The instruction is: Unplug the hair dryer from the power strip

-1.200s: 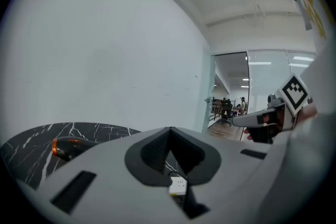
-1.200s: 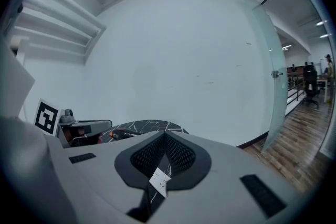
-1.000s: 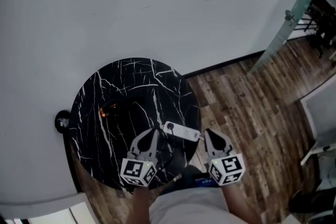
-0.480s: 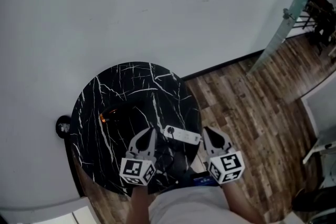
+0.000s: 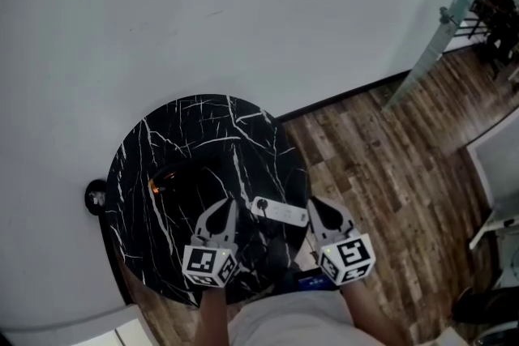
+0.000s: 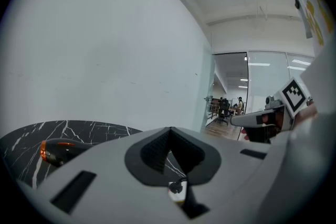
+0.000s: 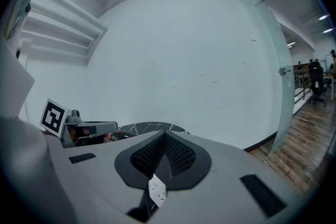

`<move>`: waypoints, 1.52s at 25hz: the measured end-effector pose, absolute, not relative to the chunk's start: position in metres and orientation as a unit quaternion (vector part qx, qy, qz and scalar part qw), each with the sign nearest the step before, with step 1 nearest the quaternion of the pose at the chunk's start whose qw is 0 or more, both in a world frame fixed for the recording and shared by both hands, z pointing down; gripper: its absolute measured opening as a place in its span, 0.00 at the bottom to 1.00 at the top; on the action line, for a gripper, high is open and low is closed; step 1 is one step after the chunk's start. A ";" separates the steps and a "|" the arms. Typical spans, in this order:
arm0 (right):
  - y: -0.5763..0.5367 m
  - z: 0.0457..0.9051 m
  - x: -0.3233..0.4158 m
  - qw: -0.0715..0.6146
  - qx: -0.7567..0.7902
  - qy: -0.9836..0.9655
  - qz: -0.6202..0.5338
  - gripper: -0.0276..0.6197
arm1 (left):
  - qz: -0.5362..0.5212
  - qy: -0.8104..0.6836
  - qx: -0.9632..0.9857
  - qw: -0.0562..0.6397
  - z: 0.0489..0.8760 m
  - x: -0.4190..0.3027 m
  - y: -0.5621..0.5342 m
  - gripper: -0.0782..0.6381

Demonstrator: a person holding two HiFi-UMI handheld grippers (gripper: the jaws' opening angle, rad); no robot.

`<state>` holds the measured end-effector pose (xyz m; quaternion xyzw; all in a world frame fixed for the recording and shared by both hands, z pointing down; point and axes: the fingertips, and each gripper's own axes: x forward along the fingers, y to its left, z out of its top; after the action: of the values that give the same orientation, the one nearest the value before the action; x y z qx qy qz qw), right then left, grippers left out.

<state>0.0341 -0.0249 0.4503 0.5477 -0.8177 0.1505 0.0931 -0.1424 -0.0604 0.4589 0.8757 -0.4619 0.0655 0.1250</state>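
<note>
A white power strip [image 5: 280, 211] lies near the front right edge of the round black marble table [image 5: 186, 142], with a dark plug [image 5: 261, 206] in its left end. The black hair dryer [image 5: 166, 182], with an orange glow at one end, lies at the table's left middle. My left gripper [image 5: 228, 206] hovers just left of the strip, shut and empty. My right gripper [image 5: 311, 205] hangs just right of the strip, past the table's edge, also shut and empty. The left gripper view shows the dryer [image 6: 59, 149] at its lower left, beyond the closed jaws.
A plain white wall stands behind the table. Wood-plank floor [image 5: 381, 174] stretches to the right, with a glass partition [image 5: 442, 20] at the upper right. A small round dark object [image 5: 96, 194] sits by the wall left of the table.
Both grippers have drifted a little over the table's front edge and stayed shut. The power strip and hair dryer have not moved.
</note>
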 end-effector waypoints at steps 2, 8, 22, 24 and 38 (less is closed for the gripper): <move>-0.026 0.454 0.034 0.099 0.546 -0.818 0.151 0.04 | 0.062 -0.464 0.874 0.133 0.463 -0.145 -0.061 0.11; -0.027 0.466 0.034 0.111 0.537 -0.821 0.157 0.04 | 0.063 -0.461 0.872 0.155 0.473 -0.145 -0.065 0.11; -0.025 0.509 0.013 0.187 0.484 -0.833 0.194 0.04 | 0.112 -0.420 0.886 0.162 0.511 -0.129 -0.067 0.11; -0.025 0.518 0.012 0.197 0.478 -0.832 0.203 0.04 | 0.124 -0.413 0.888 0.163 0.518 -0.127 -0.067 0.11; -0.019 0.564 0.009 0.258 0.442 -0.827 0.233 0.04 | 0.198 -0.355 0.899 0.162 0.566 -0.112 -0.059 0.11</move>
<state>0.0092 -0.0191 0.5644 0.4421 -0.8269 0.2331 0.2578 -0.1124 -0.0588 0.5657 0.8991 -0.3549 0.1981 0.1625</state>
